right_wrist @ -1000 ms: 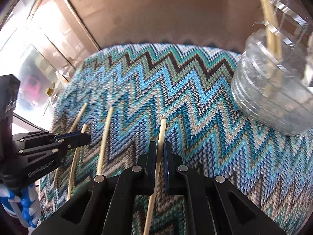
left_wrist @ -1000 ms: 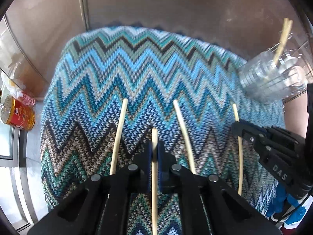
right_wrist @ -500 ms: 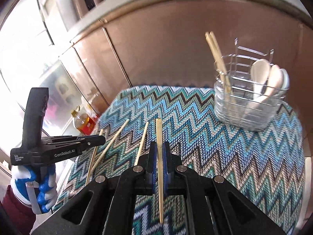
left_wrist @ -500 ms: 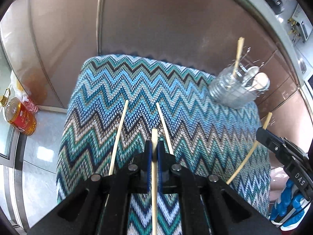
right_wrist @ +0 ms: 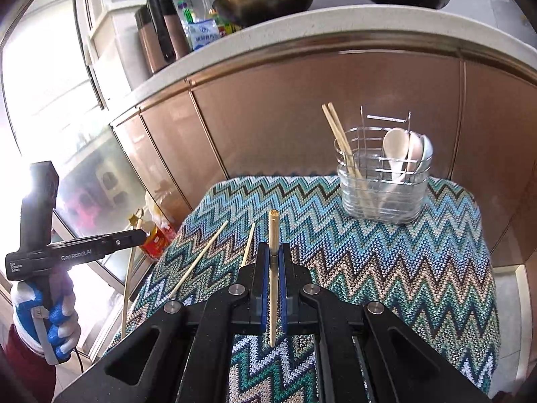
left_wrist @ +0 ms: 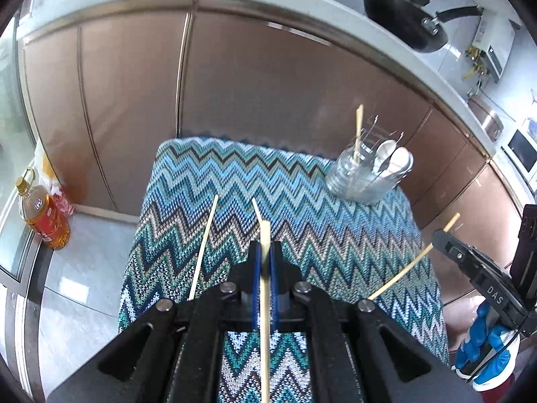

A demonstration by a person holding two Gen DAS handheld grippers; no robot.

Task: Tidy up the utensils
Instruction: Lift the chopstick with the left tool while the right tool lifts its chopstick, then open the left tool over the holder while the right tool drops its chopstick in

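Bamboo chopsticks are clamped one apiece by the left gripper (left_wrist: 265, 262) and right gripper (right_wrist: 274, 262). Each should be tipped upright and lowered into the far-right wire holder (right_wrist: 382, 184), beside those already stood there.

two chopsticks (right_wrist: 201, 260) lie on the surface (right_wrist: 419, 268) left of my right claw (right_wrist: 273, 265); the holder (right_wrist: 382, 188) stands at its far right corner.

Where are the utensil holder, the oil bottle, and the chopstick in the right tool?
utensil holder (right_wrist: 386, 198), right wrist view, clear lower wall.
oil bottle (left_wrist: 47, 221), left wrist view, red label.
chopstick (right_wrist: 274, 231), right wrist view, shaft above the right tool (right_wrist: 274, 262).
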